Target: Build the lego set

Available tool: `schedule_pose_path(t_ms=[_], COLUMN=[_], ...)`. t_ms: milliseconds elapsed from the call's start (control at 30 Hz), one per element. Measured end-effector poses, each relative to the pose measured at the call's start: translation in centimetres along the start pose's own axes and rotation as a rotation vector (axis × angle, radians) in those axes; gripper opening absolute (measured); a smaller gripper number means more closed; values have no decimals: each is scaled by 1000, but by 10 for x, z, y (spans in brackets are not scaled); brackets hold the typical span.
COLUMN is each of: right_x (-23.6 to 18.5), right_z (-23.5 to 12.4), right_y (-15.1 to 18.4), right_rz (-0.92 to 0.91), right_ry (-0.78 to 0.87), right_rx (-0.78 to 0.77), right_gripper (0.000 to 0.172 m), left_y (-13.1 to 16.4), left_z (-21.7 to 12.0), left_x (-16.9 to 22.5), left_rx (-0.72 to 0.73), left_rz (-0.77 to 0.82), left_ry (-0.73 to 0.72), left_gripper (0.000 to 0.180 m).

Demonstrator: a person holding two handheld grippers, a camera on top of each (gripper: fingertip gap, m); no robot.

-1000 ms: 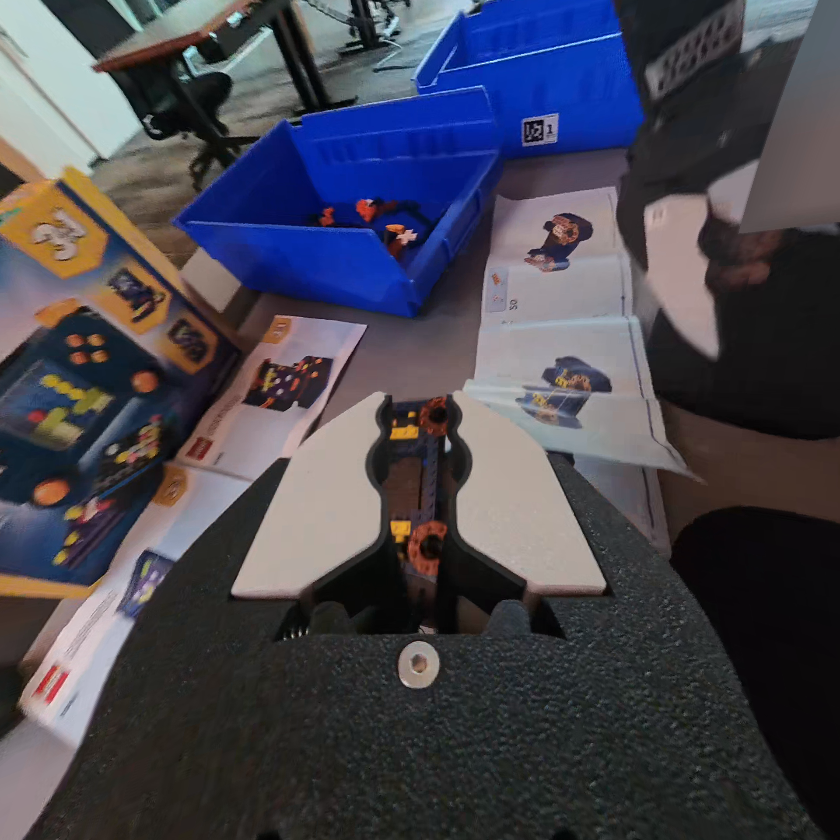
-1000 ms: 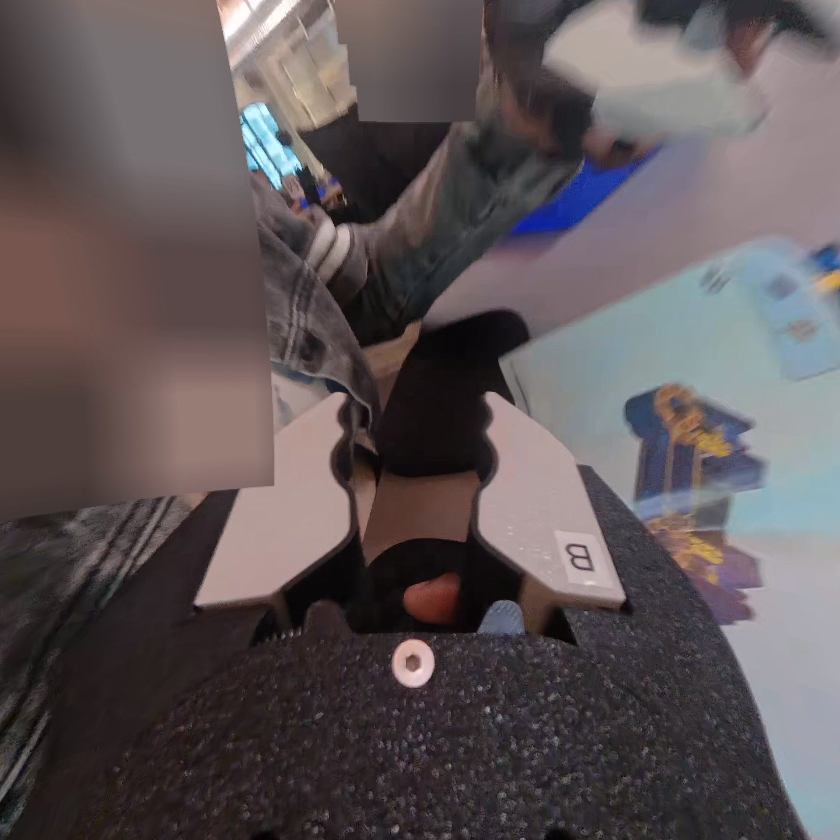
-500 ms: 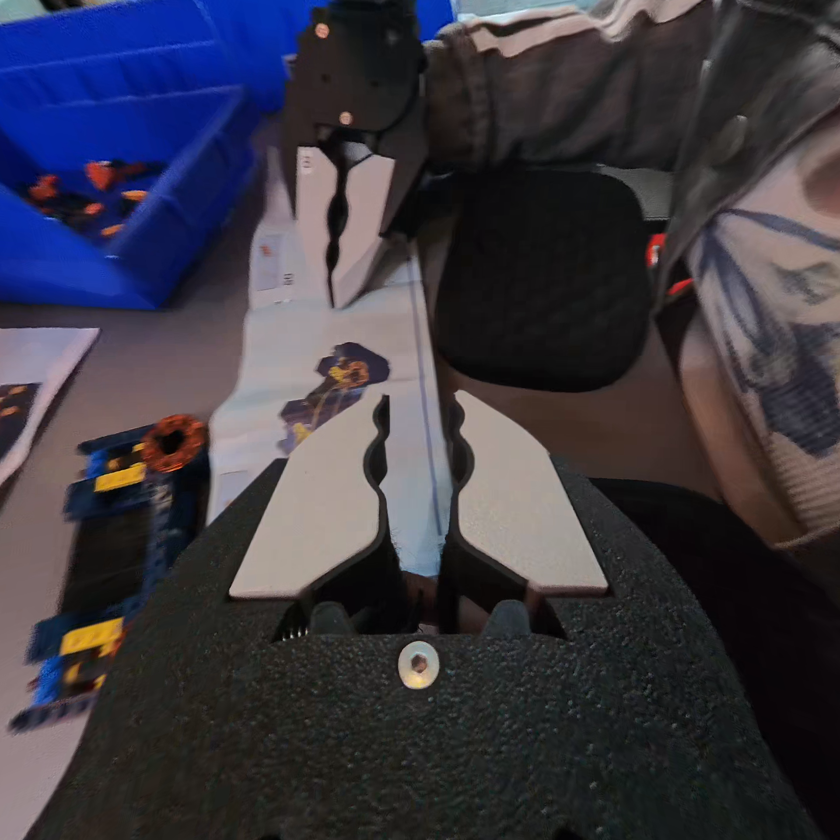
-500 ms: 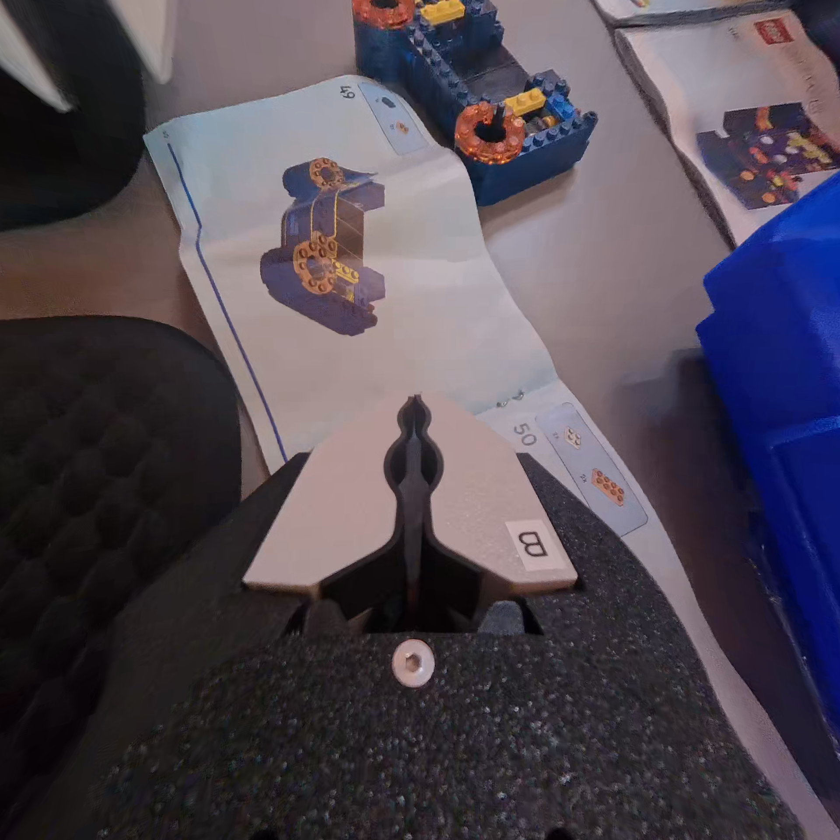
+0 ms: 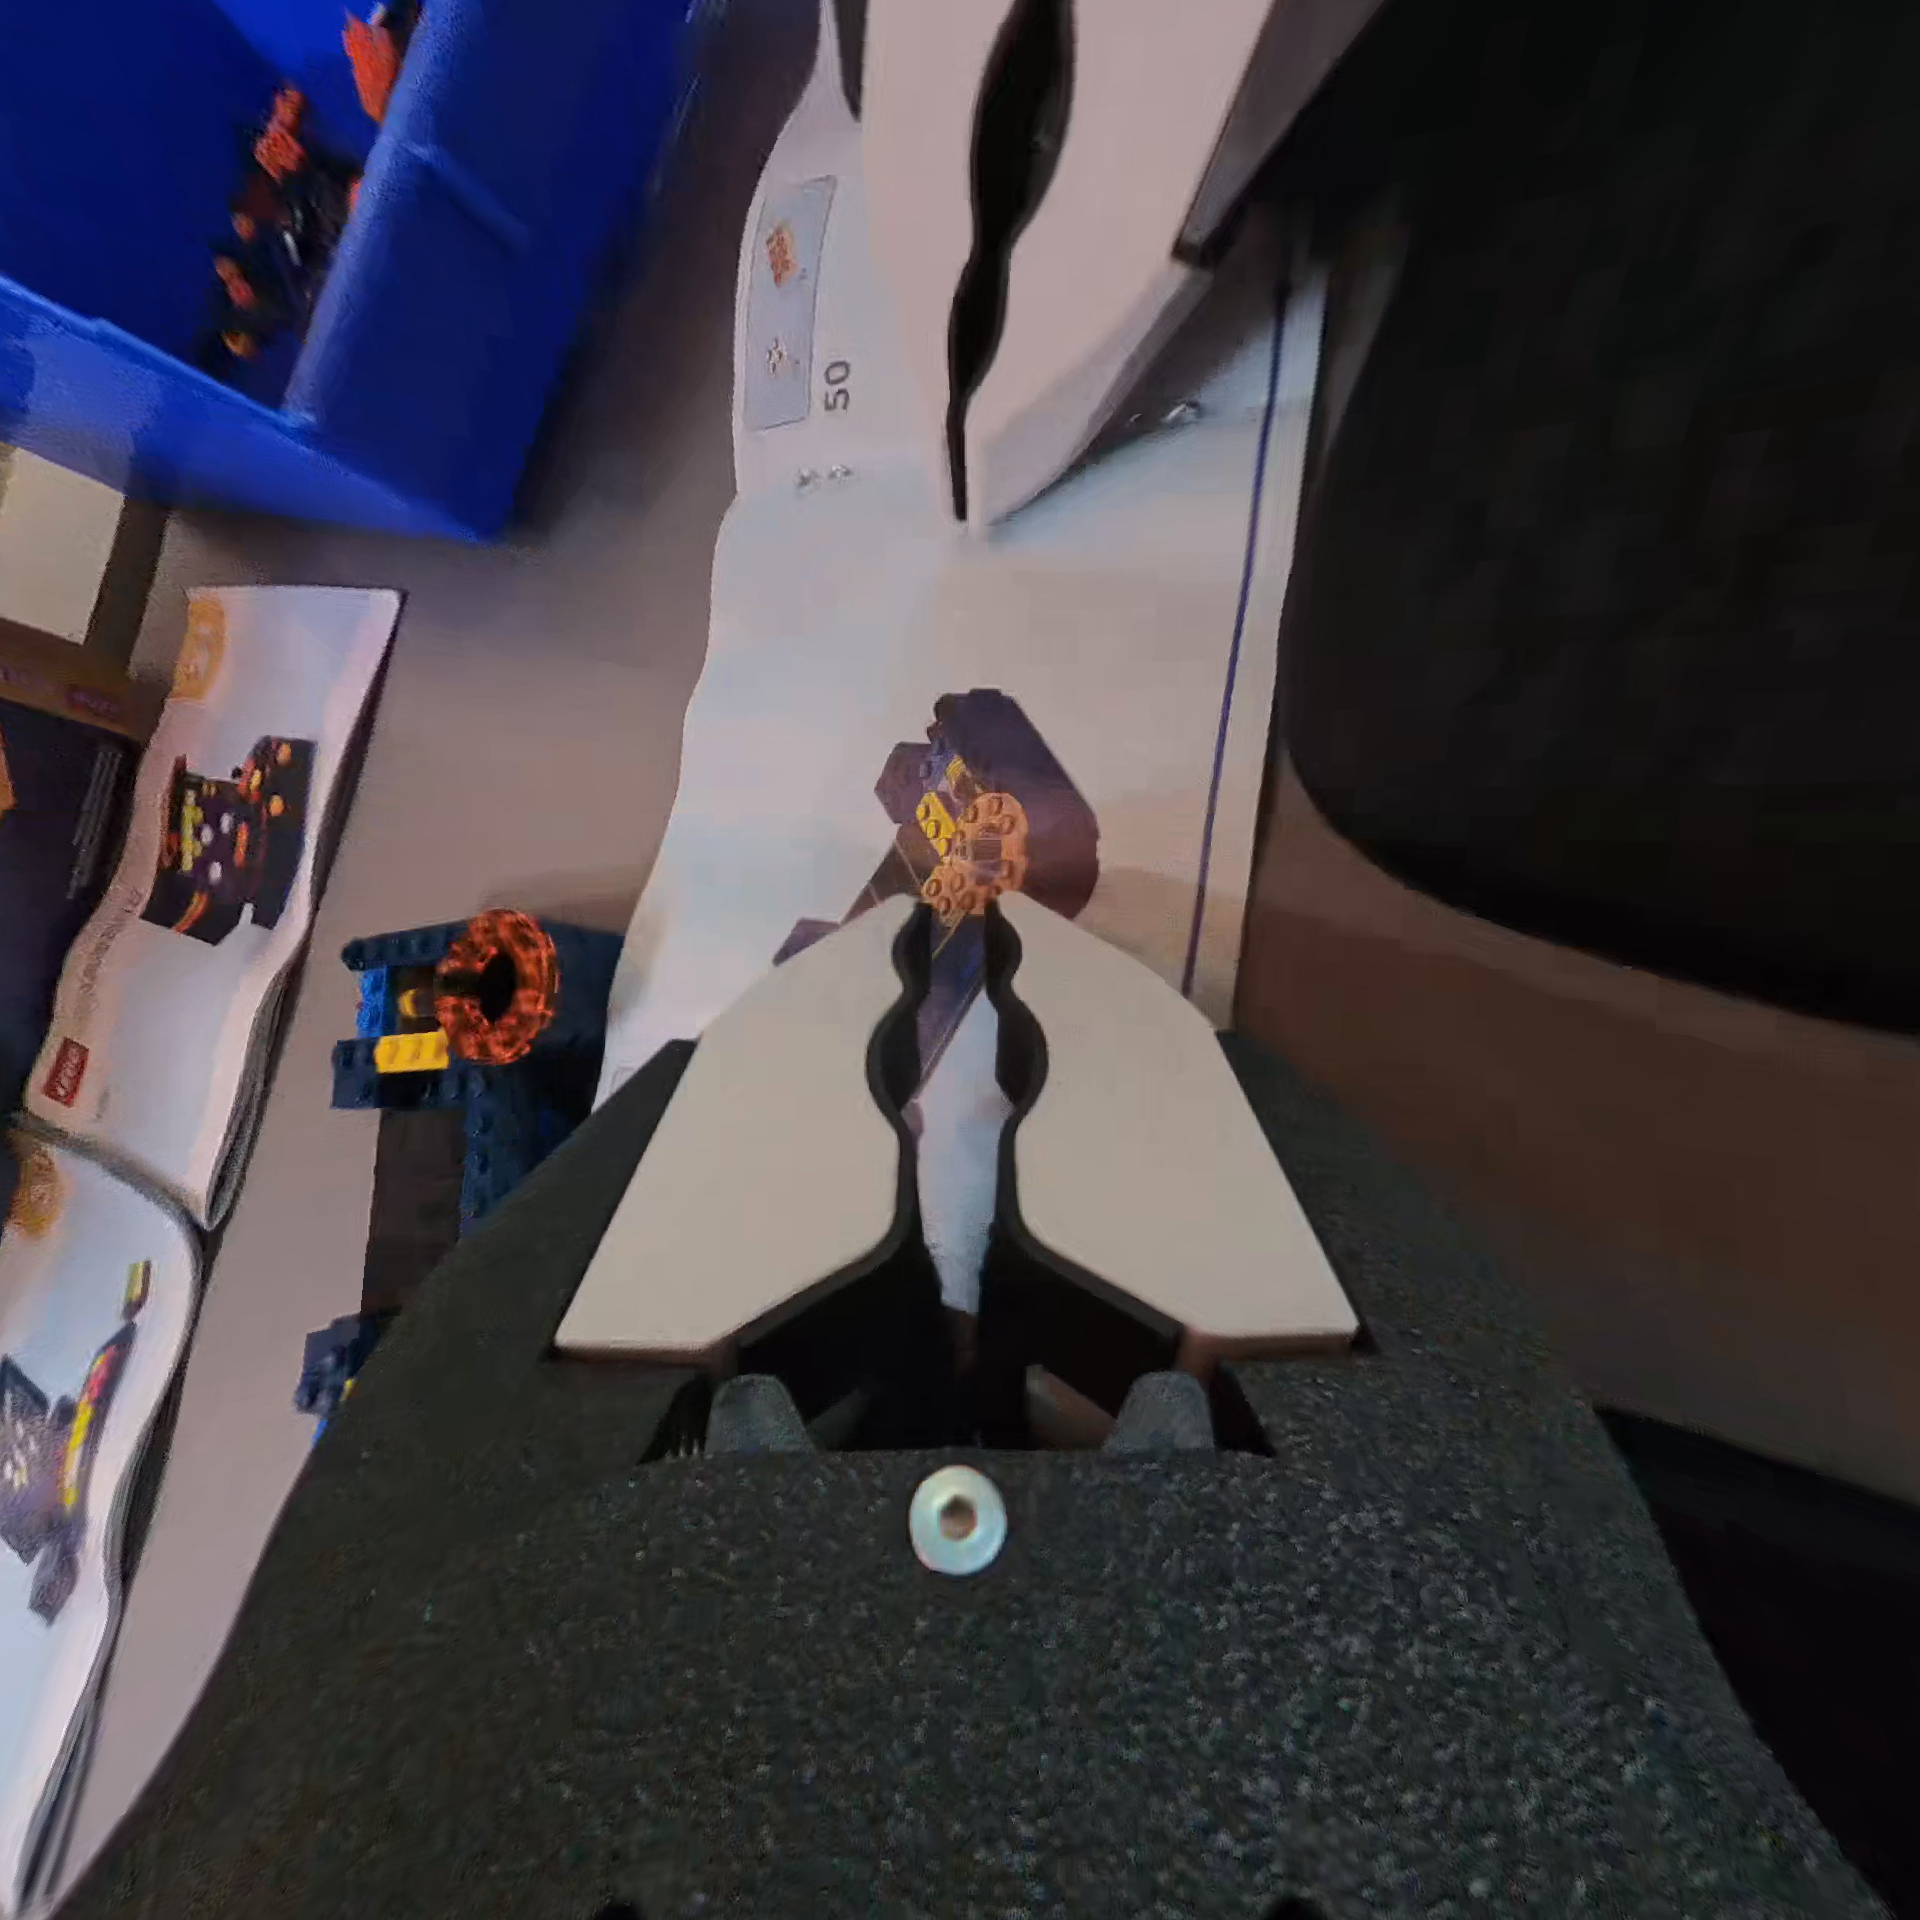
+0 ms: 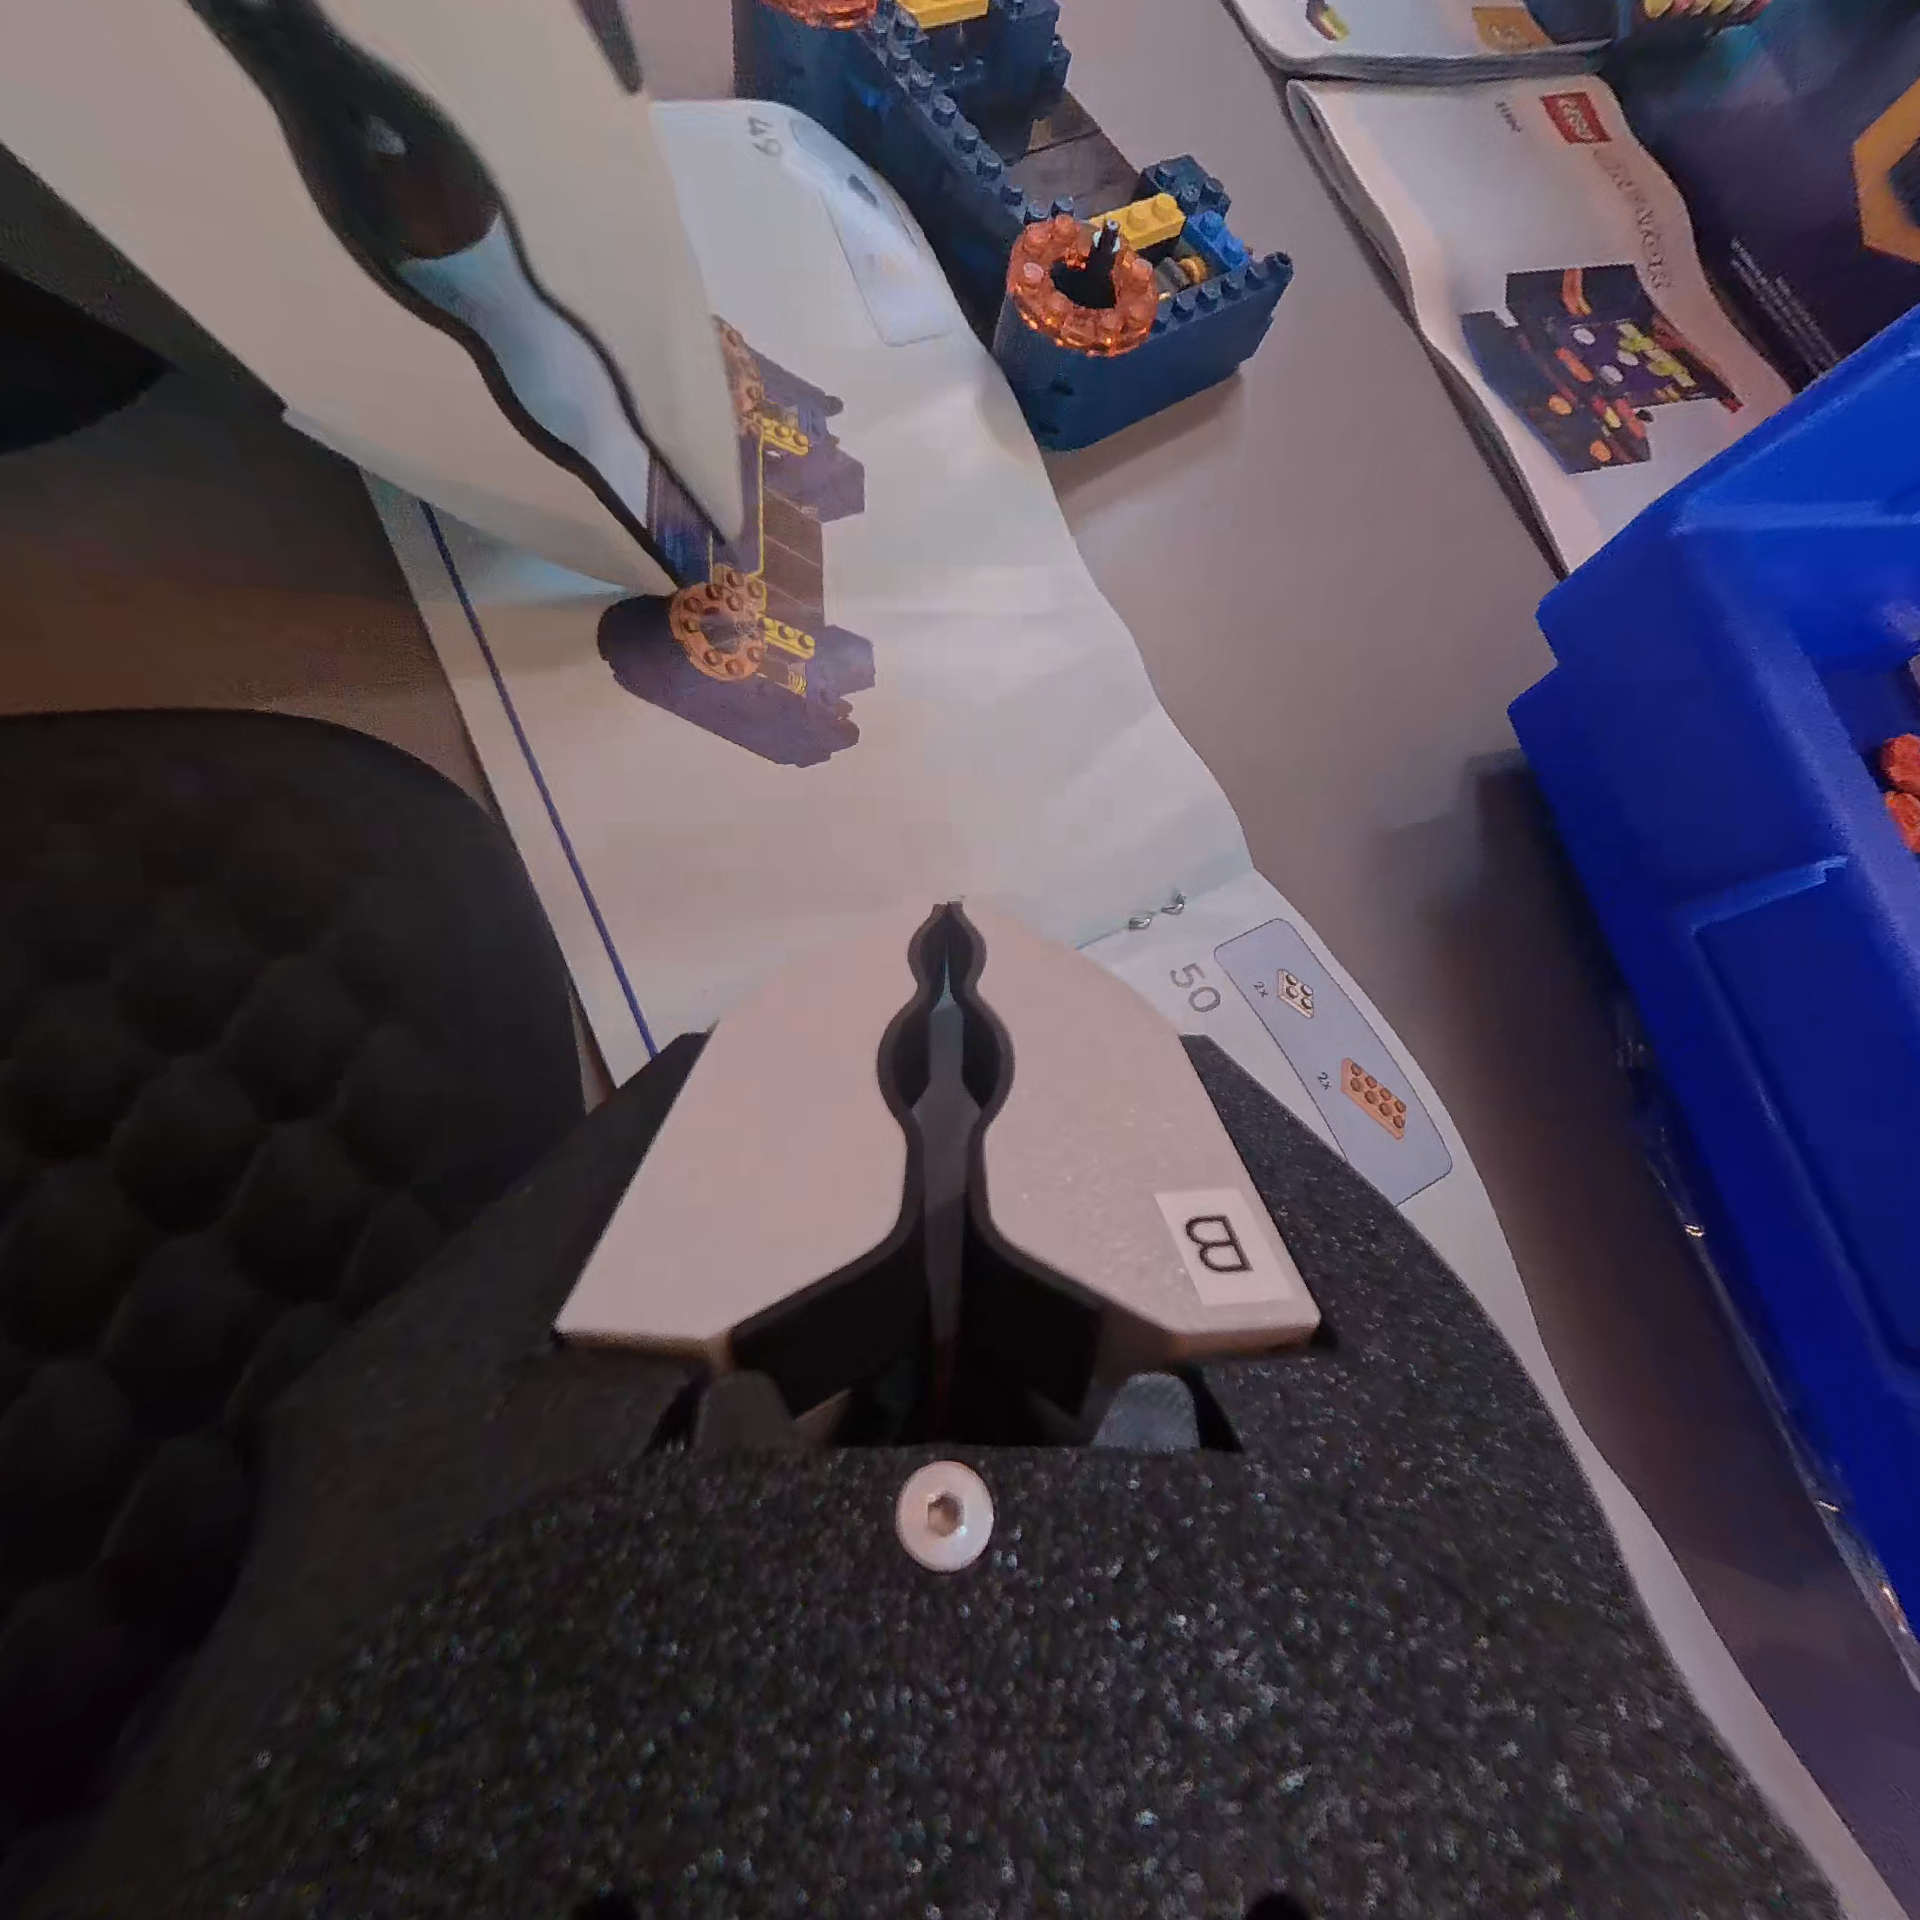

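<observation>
Left wrist view: blue bin [image 5: 416, 312] holds orange bricks [image 5: 275, 156].

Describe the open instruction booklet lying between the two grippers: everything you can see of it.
The open instruction booklet is pale glossy paper, stapled at the spine, lying wavy rather than flat on the grey table, near its edge. One page shows a dark blue brick build with orange rings; the other has a parts callout. A thin blue line runs along one margin. The left gripper has its slightly parted fingers down at the printed picture; the right gripper, fingers together, is over the spine area. Actual contact is unclear.
</observation>
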State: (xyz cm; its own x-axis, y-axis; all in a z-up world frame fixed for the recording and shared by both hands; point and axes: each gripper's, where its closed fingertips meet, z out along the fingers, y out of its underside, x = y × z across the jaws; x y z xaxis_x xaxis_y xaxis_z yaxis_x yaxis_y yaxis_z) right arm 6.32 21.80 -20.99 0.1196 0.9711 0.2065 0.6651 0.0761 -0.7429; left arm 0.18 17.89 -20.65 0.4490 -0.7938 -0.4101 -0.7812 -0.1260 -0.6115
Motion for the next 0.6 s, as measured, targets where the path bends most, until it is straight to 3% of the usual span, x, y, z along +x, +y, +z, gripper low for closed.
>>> schedule_pose_path(t_ms=[233,333,600], right_x=[0,1,14], right_z=[-2,-3,-20], right_y=[2,3,21], right_rz=[60,56,24], right_ry=[-53,-52,-36], right_rx=[3,4,5], right_gripper=[0,0,0], left_y=[1,0,-6], left_z=[-2,0,-19], left_x=[3,5,-1], left_rx=[-26,-12,137], left_rz=[3,-65,-123], left_ry=[-45,-31,56], left_gripper=[4,1,17])
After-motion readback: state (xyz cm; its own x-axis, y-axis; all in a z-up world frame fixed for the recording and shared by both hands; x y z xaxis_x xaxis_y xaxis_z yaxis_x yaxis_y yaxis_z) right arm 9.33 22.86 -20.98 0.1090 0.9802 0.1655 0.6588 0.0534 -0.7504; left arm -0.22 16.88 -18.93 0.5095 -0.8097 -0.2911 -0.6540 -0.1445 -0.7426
